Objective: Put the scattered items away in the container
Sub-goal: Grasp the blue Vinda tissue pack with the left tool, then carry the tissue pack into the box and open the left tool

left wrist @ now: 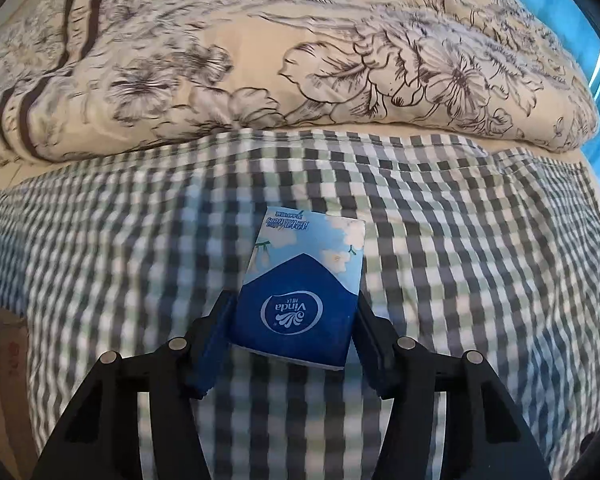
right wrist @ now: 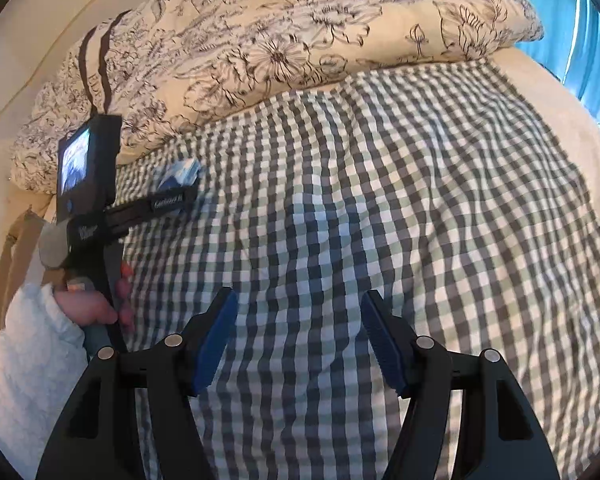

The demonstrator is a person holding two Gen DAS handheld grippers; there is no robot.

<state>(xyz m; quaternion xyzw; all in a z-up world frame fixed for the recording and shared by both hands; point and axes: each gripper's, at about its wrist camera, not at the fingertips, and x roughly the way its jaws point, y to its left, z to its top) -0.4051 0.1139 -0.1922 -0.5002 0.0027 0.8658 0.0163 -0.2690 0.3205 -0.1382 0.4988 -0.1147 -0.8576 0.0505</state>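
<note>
A blue Vinda tissue pack (left wrist: 300,288) with a sky-and-flower print sits between the blue pads of my left gripper (left wrist: 296,300), which is shut on its two sides. The pack looks sharp while the checked sheet (left wrist: 460,280) below it is blurred. In the right wrist view the same pack (right wrist: 182,172) shows at the far left, held at the tip of the left gripper (right wrist: 188,186). A hand (right wrist: 88,308) in a white fluffy sleeve grips that tool. My right gripper (right wrist: 300,296) hangs open over the sheet with nothing between its pads.
A folded cream quilt (left wrist: 300,60) with dark flower outlines lies across the far side of the bed. Brown cardboard (left wrist: 4,344) shows past the bed's left edge, again in the right wrist view (right wrist: 20,248). A blue curtain (right wrist: 580,40) hangs at the right.
</note>
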